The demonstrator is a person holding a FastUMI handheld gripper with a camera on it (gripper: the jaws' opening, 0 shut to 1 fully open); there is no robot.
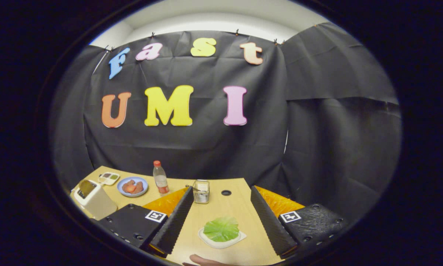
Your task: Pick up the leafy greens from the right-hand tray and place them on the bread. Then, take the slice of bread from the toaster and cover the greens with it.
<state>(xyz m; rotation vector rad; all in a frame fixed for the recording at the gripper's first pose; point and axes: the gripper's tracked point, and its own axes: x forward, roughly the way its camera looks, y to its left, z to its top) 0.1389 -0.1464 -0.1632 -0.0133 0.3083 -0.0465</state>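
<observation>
The leafy greens lie flat on a small white tray on the wooden table, right between my two fingers and below them. My gripper is open, its fingers wide apart on either side of the greens and touching nothing. The white toaster stands off to the left beyond my left finger, with what looks like a slice of bread in its slot. The bread on which the greens belong cannot be made out.
A blue plate with reddish food sits behind the toaster, next to a small tray. A plastic bottle with a red cap and a small wire holder stand ahead of my fingers. A round hole is in the table. A hand shows at the near edge.
</observation>
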